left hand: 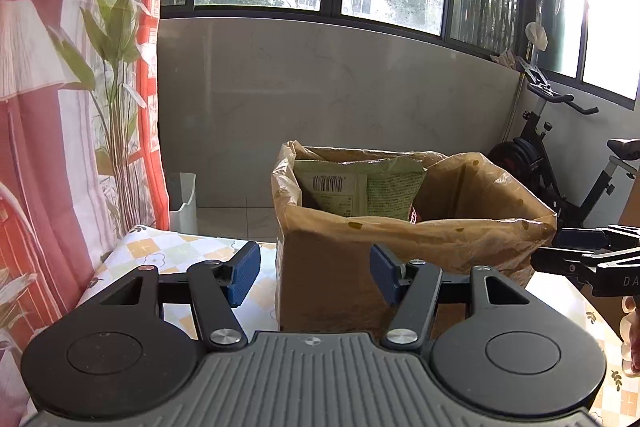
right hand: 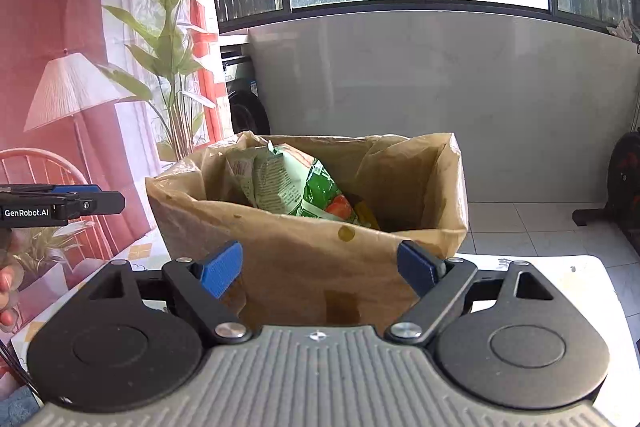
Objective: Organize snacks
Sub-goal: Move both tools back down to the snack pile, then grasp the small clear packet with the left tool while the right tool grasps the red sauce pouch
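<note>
1. Left tool (left hand: 315, 273): level before the box (left hand: 320, 279), blue pads (left hand: 244, 273) spread wide, nothing between them.
2. Right tool (right hand: 319, 269): level, facing same box, jaws wide apart, empty.
3. Box: on the counter (left hand: 176, 251), lined with a crinkled tan bag (right hand: 304, 223).
4. Green snack packet (right hand: 296, 187): inside the box, upright and leaning, crumpled, barcode visible from the left wrist view.

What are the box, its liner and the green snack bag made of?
Box: looks like plain brown cardboard, matte and flat-sided. Liner: thin translucent tan plastic film, probably; it wrinkles, glints and folds over the rim. Green snack bag: printed plastic or foil laminate, glossy and creased, with a barcode label on its back.
</note>
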A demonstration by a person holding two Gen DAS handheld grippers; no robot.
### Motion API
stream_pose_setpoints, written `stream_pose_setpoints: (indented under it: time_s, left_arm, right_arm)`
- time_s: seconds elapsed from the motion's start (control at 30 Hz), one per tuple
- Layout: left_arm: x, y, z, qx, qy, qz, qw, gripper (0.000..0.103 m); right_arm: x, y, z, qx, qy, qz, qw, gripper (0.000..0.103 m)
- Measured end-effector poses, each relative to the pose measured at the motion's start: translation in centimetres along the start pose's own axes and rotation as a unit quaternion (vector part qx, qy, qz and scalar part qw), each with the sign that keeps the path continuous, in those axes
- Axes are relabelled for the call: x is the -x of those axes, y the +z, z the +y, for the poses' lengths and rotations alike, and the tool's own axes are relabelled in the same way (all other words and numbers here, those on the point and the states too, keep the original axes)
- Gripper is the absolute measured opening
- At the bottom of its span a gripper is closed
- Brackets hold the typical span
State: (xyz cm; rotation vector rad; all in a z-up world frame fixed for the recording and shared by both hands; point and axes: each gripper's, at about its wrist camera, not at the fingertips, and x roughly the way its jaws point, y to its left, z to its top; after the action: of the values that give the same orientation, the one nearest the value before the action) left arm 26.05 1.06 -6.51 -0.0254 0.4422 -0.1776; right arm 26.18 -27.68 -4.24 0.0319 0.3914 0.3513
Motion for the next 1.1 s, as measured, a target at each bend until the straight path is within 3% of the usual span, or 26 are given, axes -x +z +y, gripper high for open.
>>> stream_pose_setpoints:
  time_s: [0.47, 0.77, 1.1]
  left_arm:
    - [0.5, -8.0, -1.0, -0.016, -0.021, 0.030, 0.9992, 0.063]
    - [0.7, -11.2, -1.7, 0.009, -0.016, 0.030, 0.9994, 0.063]
    - [0.8, -13.7, -1.8, 0.022, 0.002, 0.043, 0.9989, 0.063]
  right_arm:
    - [2.6, -10.5, 2.6, -0.033, -0.025, 0.027, 0.999, 0.084]
    - [3.3, -16.0, 2.7, -0.027, -0.052, 0.063, 0.996, 0.074]
    - [1.7, -19.0, 4.3, -0.016, -0.036, 0.122, 0.992, 0.072]
